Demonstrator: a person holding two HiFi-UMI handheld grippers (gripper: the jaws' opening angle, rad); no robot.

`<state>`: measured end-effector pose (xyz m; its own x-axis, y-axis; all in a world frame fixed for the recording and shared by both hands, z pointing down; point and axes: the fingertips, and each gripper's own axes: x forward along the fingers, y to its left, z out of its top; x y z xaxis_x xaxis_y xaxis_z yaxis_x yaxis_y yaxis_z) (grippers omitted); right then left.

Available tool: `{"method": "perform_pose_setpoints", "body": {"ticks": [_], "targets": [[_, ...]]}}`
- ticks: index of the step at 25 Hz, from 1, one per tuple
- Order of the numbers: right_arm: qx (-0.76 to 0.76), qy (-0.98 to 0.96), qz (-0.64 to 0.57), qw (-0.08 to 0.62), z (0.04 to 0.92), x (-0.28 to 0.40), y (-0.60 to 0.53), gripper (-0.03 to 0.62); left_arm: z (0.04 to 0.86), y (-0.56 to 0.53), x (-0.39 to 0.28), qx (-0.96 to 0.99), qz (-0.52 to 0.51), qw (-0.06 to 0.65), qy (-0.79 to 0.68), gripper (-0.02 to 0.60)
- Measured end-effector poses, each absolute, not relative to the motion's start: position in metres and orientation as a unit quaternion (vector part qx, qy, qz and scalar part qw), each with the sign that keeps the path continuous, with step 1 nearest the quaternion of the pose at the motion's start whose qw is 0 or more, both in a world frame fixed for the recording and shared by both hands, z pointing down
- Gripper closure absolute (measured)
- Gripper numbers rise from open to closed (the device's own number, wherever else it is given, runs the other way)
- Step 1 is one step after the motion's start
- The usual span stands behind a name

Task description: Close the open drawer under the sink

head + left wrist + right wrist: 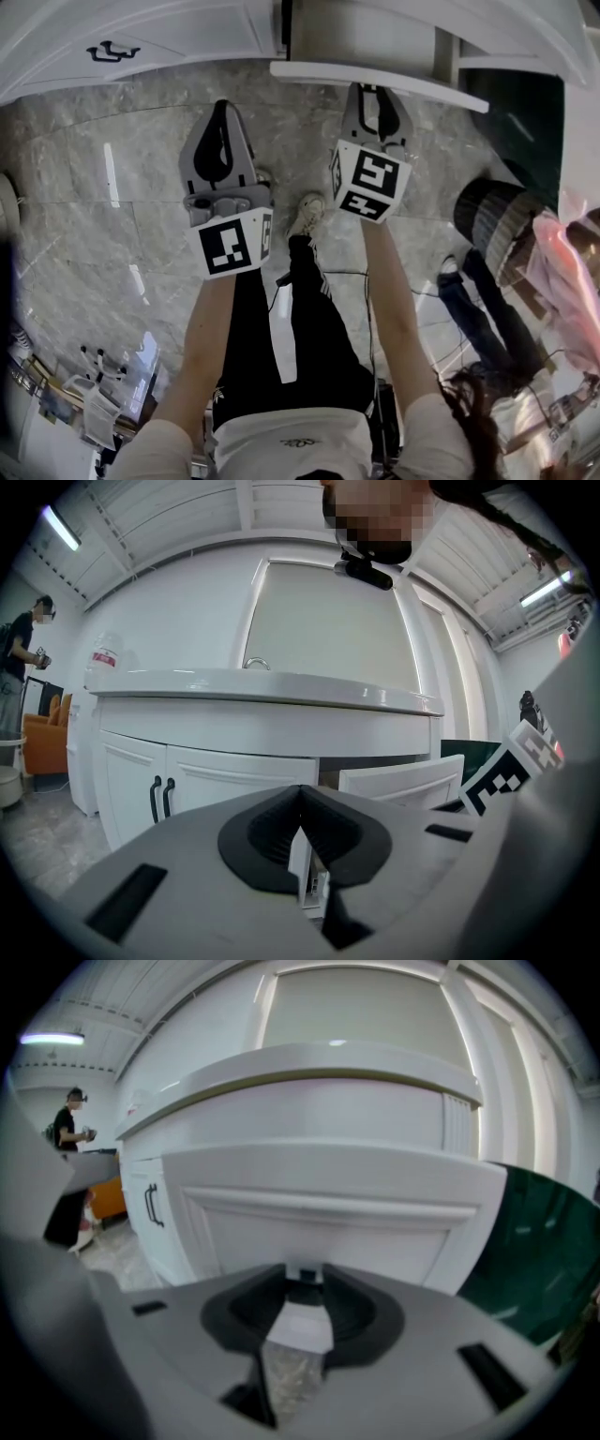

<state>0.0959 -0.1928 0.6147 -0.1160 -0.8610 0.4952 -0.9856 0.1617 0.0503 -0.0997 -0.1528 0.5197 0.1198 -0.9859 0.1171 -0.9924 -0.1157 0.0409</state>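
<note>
The white drawer front point(375, 82) stands pulled out from the white sink cabinet point(141, 37). In the right gripper view this panel point(328, 1213) fills the middle, close ahead. My right gripper point(375, 89) points at the drawer front with its tips at the panel's edge, and I cannot tell whether they touch. Its jaws point(303, 1274) stand slightly apart with nothing between them. My left gripper point(222, 105) hangs over the floor to the left, short of the cabinet, jaws point(299, 803) closed and empty. From the left gripper view the drawer point(403, 785) juts out at right.
Cabinet doors with black handles point(161, 799) sit left of the drawer under the counter point(262, 686). A dark green panel point(520, 112) stands to the right. My shoe point(307, 211) is on the marble floor. Another person point(497, 281) stands at right, and one more point(19, 658) far left.
</note>
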Motion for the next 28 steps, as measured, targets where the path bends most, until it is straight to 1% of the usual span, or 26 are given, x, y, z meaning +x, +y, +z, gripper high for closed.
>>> {"method": "perform_pose_setpoints", "body": {"ticks": [11,20,28], "targets": [[0.634,-0.729,0.143,0.216,0.614,0.097,-0.206,0.451,0.509,-0.169,-0.116,0.743,0.025,0.031,-0.668,0.560],[0.648,-0.713,0.153,0.219,0.612,0.092,-0.274,0.451,0.513,-0.185,-0.123,0.741,0.033,0.047,-0.669,0.561],[0.652,-0.708,0.149,0.226,0.611,0.094,-0.276,0.451,0.503,-0.209,-0.138,0.741,0.030,0.045,-0.669,0.560]]}}
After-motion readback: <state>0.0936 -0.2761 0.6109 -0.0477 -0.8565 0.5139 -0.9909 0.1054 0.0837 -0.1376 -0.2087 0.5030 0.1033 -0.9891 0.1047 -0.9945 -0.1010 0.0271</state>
